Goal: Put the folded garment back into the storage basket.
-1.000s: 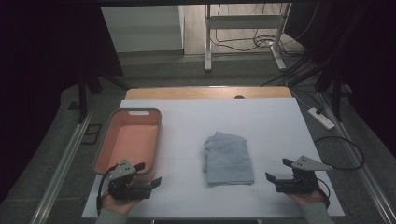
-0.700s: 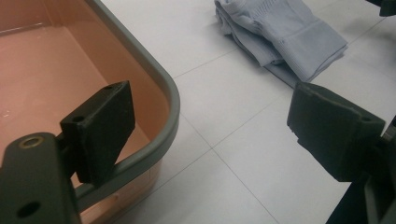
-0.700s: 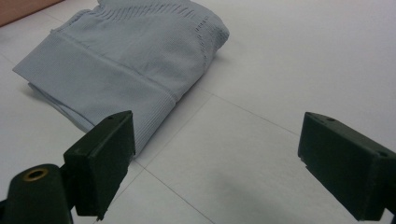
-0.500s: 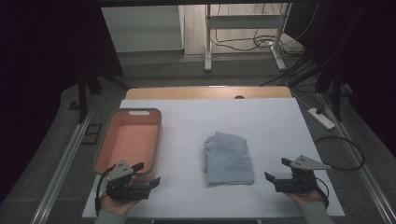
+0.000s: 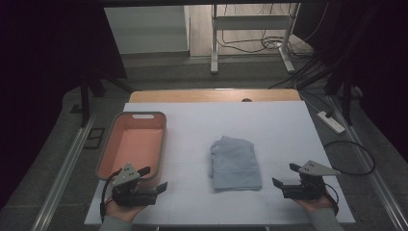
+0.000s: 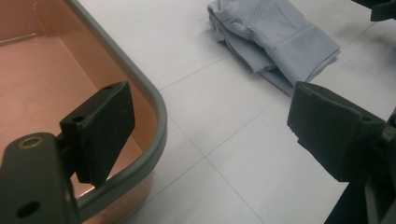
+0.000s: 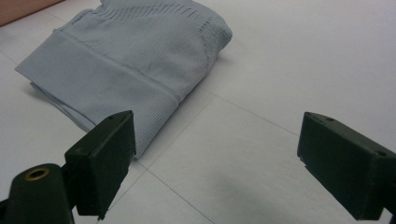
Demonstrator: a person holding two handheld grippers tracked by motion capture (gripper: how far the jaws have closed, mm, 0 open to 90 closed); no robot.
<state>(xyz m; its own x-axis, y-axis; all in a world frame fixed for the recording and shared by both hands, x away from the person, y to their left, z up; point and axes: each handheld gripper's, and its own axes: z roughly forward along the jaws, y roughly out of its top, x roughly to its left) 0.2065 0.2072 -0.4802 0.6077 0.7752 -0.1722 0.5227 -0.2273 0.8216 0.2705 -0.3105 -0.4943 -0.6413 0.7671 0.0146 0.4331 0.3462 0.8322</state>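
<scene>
Both claws spread wide, empty | left claw (image 5: 154, 180) edged nearer tray (image 5: 159, 144) | sweater (image 5: 235, 163) unmoved

The folded garment (image 5: 235, 163) is pale blue-grey with a ribbed knit band. The tub (image 5: 135, 144) is salmon-pink inside, its rim grey, perhaps greenish in this dim light. The bench (image 5: 269, 125) top is white with faint grid lines. Each hand-held gripper (image 5: 146, 186) (image 5: 285, 176) has black jaws and a grey top plate.
</scene>
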